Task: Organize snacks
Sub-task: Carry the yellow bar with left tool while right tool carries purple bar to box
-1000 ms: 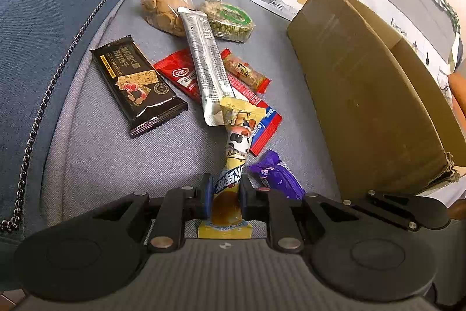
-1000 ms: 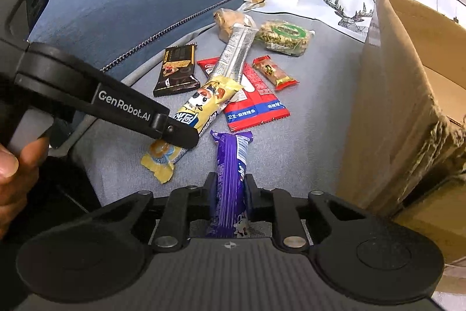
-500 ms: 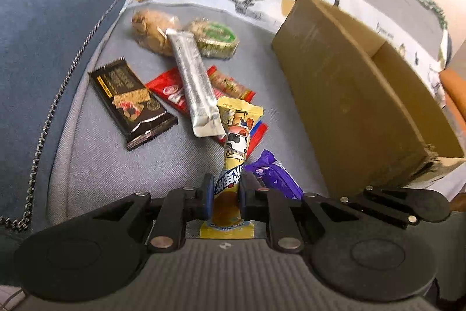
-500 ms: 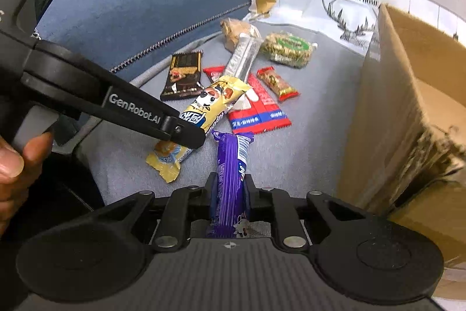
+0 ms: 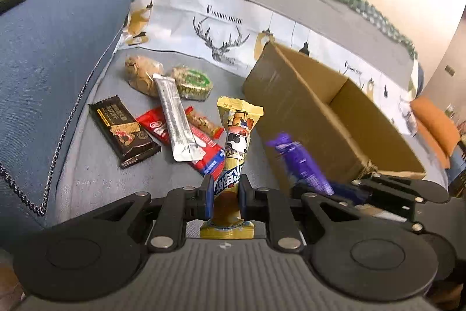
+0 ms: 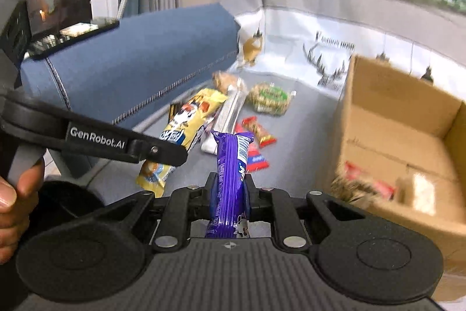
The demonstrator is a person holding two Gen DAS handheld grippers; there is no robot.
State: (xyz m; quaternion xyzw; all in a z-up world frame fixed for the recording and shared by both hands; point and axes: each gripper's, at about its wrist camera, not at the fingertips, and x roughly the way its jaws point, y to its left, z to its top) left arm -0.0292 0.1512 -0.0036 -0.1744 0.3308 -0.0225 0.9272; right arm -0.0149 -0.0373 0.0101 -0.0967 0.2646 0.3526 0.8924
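The yellow snack stick point(image 5: 238, 142) stands clamped in the left gripper point(image 5: 225, 194), lifted above the grey seat point(image 5: 87, 165). The right gripper point(image 6: 230, 188), angled downward, pinches 1 purple bar point(image 6: 230, 165) beside the cardboard box point(image 6: 393, 136). 6 snacks lie on the seat.

"GenRobot.AI" on left claw point(image 6: 163, 149); "Fashion home" on cloth point(image 5: 224, 14).

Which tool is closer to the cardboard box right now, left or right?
Right. The right tool, holding the purple bar, sits beside the cardboard box. The left tool, holding the yellow snack, is farther away, over the snacks.
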